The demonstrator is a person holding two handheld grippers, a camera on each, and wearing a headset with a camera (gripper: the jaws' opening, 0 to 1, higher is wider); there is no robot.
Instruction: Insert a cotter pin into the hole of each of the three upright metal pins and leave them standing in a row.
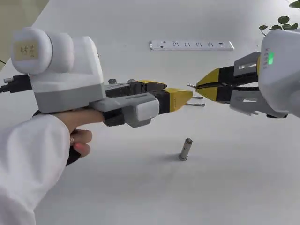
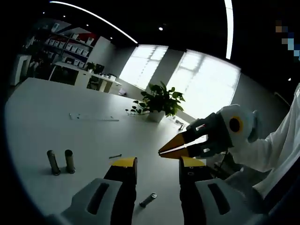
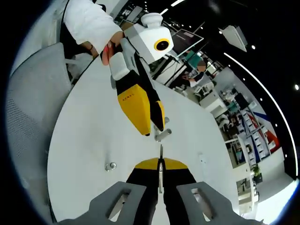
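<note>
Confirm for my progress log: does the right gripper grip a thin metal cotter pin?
Yes, the right gripper is shut on the thin metal cotter pin.

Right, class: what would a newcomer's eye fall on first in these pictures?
Two yellow-tipped grippers face each other nose to nose above the white table: the right claw is shut on a thin cotter pin, and the left claw is open. Just below them in the head view, a lone metal pin sits on the table, with a white power strip beyond.
</note>
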